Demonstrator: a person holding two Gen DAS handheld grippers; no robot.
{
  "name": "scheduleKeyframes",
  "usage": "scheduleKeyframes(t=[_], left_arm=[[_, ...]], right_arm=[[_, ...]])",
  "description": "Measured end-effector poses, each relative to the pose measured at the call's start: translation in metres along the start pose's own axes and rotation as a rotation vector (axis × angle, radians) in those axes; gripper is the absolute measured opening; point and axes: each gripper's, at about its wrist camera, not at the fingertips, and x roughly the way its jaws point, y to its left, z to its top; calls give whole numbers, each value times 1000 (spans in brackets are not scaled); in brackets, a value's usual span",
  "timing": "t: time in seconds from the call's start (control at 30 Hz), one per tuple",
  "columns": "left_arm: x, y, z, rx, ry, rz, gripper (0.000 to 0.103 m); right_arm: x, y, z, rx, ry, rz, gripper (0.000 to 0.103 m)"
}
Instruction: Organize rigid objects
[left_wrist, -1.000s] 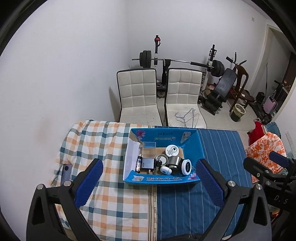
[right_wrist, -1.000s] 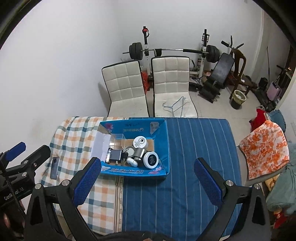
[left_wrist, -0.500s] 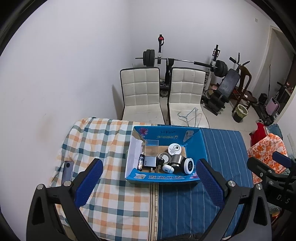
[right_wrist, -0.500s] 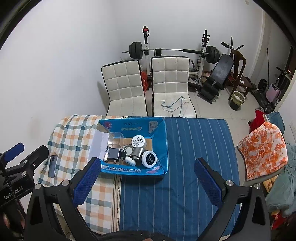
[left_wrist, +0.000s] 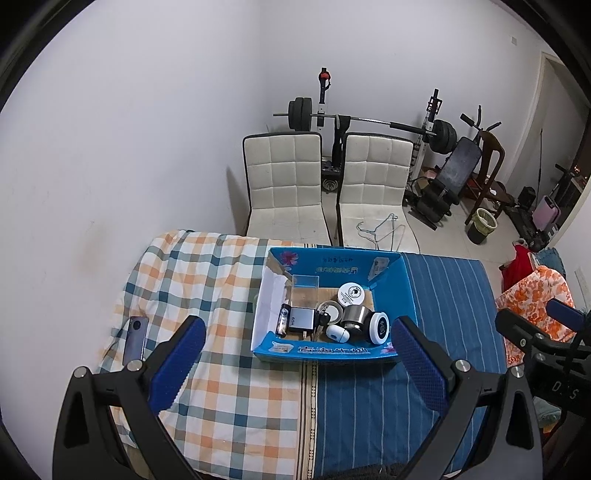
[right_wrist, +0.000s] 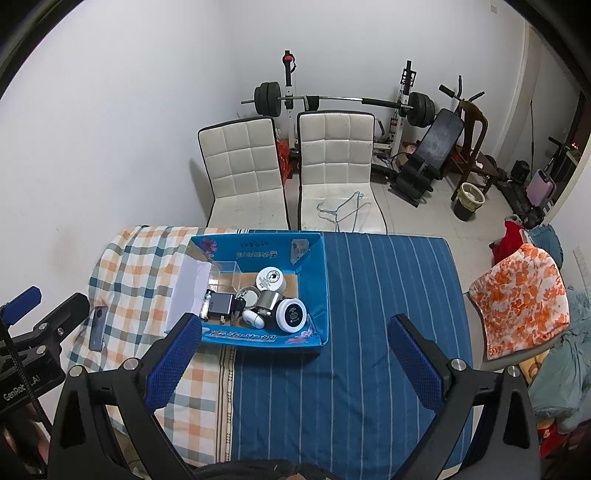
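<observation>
A blue cardboard box (left_wrist: 391, 273) (right_wrist: 317, 273) sits on the bed, holding several small items: a white round tin (left_wrist: 351, 293) (right_wrist: 270, 278), a black-and-white jar (left_wrist: 378, 327) (right_wrist: 291, 314), a metal cup (left_wrist: 352, 315), a white earbud case (left_wrist: 337, 334) (right_wrist: 253, 318), a dark charger block (left_wrist: 300, 320) (right_wrist: 219, 305) and a clear plastic case (left_wrist: 303, 288). My left gripper (left_wrist: 297, 338) is open, high above the bed in front of the box, with nothing between its blue pads. My right gripper (right_wrist: 293, 334) is open too, held high on the box's right side.
A phone (left_wrist: 135, 339) (right_wrist: 98, 328) lies on the checked cover at the bed's left. Two white chairs (left_wrist: 284, 184) (left_wrist: 373, 181) stand behind the bed, with a barbell rack (left_wrist: 354, 118) beyond. An orange floral cloth (right_wrist: 521, 299) lies off the bed's right edge.
Both grippers have risen and drawn back, so the box looks smaller and farther away. They stay open and nothing in the box has moved.
</observation>
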Motion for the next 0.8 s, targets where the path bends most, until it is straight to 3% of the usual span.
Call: scheduleKeyframes(t=[0.8], left_arm=[[-11,-8,6,13,-51,12,103]], right_arm=[[-10,-6,2,-2,-26,-3,102]])
